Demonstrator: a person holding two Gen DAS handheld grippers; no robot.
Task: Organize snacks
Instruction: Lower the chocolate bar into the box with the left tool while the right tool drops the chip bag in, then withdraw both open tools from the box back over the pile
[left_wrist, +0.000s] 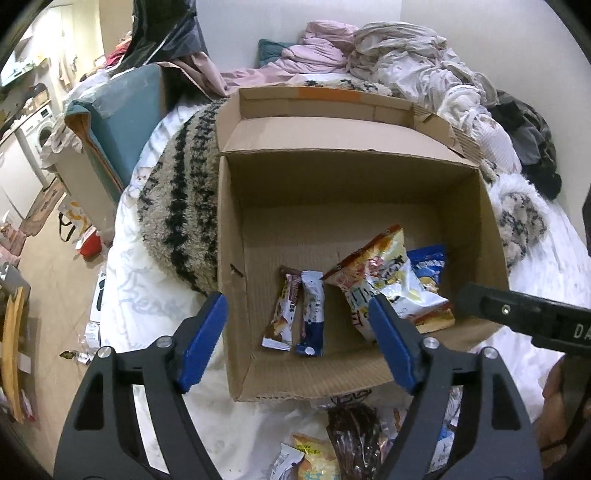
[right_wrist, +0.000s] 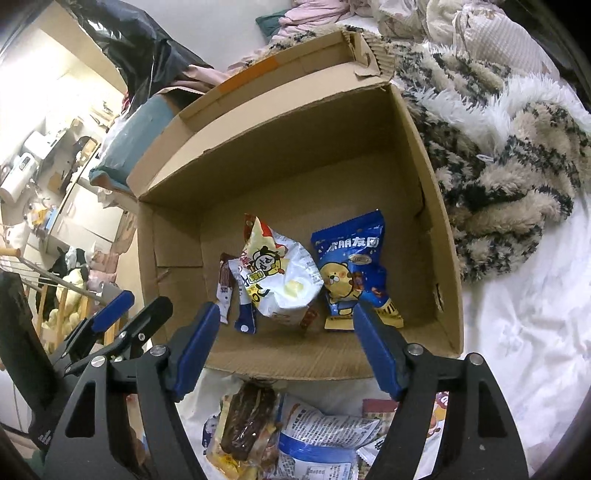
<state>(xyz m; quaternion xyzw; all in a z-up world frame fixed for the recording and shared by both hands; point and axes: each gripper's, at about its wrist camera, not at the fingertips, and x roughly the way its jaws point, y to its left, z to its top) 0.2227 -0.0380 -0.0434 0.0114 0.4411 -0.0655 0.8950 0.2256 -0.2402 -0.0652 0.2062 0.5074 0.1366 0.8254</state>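
Observation:
An open cardboard box (left_wrist: 229, 229) (right_wrist: 436, 206) sits on a white bed. Inside lie two small snack bars (left_wrist: 295, 314) (right_wrist: 232, 291), a white and orange snack bag (left_wrist: 384, 280) (right_wrist: 280, 273) and a blue bear-print bag (right_wrist: 354, 273) (left_wrist: 428, 269). My left gripper (left_wrist: 299, 317) is open and empty, hovering over the box's near edge. My right gripper (right_wrist: 284, 325) is open and empty, also above the near edge; it shows at the right of the left wrist view (left_wrist: 517, 314). Loose snack packets (right_wrist: 280, 435) (left_wrist: 343, 443) lie on the bed below both grippers.
A fuzzy beige and black striped blanket (left_wrist: 177, 199) (right_wrist: 509, 177) wraps around the box's far sides. Crumpled bedding and clothes (left_wrist: 388, 51) pile at the back. The bed's left edge drops to a cluttered floor (left_wrist: 59, 266) with a teal-covered box (left_wrist: 122, 110).

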